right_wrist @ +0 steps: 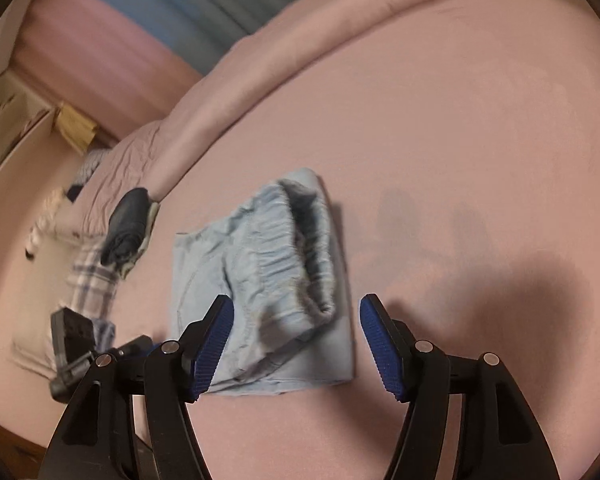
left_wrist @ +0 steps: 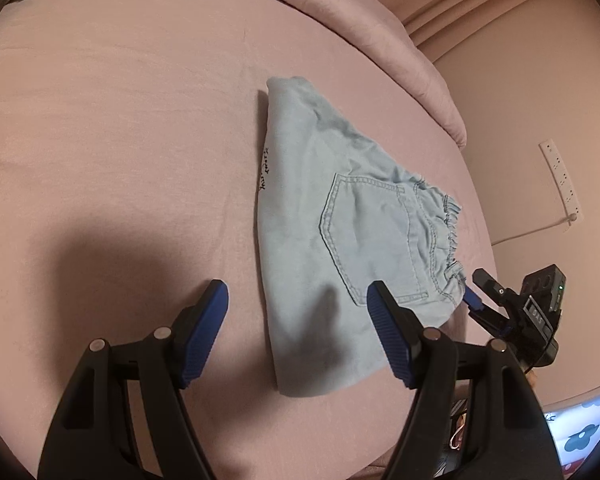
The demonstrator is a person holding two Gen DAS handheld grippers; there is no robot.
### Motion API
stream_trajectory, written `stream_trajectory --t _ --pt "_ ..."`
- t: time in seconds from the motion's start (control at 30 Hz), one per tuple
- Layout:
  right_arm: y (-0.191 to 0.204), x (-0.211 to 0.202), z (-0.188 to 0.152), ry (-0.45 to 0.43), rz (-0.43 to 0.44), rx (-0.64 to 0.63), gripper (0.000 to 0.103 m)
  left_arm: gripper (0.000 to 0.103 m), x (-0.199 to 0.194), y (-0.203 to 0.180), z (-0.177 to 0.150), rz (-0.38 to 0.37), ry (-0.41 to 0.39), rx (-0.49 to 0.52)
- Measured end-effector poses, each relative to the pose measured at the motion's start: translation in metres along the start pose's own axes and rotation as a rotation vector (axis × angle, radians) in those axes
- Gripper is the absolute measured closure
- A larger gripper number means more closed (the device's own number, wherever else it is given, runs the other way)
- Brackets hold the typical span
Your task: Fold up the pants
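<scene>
Light blue pants (left_wrist: pixel 340 232) lie folded on the pink bed sheet (left_wrist: pixel 120 140), back pocket up, elastic waistband toward the right. My left gripper (left_wrist: pixel 296 300) is open and empty, held above the near edge of the pants. In the right wrist view the pants (right_wrist: pixel 268 272) lie as a folded block with the waistband opening facing me. My right gripper (right_wrist: pixel 296 316) is open and empty just above the near end of the waistband. The right gripper also shows in the left wrist view (left_wrist: pixel 480 292) at the waistband corner. The left gripper's body shows at the lower left of the right wrist view (right_wrist: pixel 76 344).
A rolled pink duvet (left_wrist: pixel 380 40) runs along the far side of the bed. A dark folded garment (right_wrist: pixel 126 224) and a plaid cloth (right_wrist: pixel 92 276) lie at the bed's left edge. A power strip (left_wrist: pixel 560 184) lies on the floor to the right.
</scene>
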State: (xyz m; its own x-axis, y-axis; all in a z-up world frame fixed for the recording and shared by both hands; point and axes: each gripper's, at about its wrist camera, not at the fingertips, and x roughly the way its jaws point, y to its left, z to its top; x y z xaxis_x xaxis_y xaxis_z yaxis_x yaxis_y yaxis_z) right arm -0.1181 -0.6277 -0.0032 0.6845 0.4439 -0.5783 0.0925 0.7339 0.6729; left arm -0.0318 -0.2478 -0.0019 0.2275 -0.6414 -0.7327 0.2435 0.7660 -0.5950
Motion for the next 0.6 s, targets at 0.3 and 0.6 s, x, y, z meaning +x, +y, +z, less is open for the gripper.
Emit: stream_trajectory --t 0.3,0.6 --pt "-0.003 0.022 -0.001 0.084 0.062 0.038 0.037 0.031 0.01 -0.005 0.003 0.034 0.02 0.044" --pt "0.006 0.037 0.008 0.127 0.052 -0.014 0.035 0.031 0.017 -0.006 0.009 0.03 0.03 0.063"
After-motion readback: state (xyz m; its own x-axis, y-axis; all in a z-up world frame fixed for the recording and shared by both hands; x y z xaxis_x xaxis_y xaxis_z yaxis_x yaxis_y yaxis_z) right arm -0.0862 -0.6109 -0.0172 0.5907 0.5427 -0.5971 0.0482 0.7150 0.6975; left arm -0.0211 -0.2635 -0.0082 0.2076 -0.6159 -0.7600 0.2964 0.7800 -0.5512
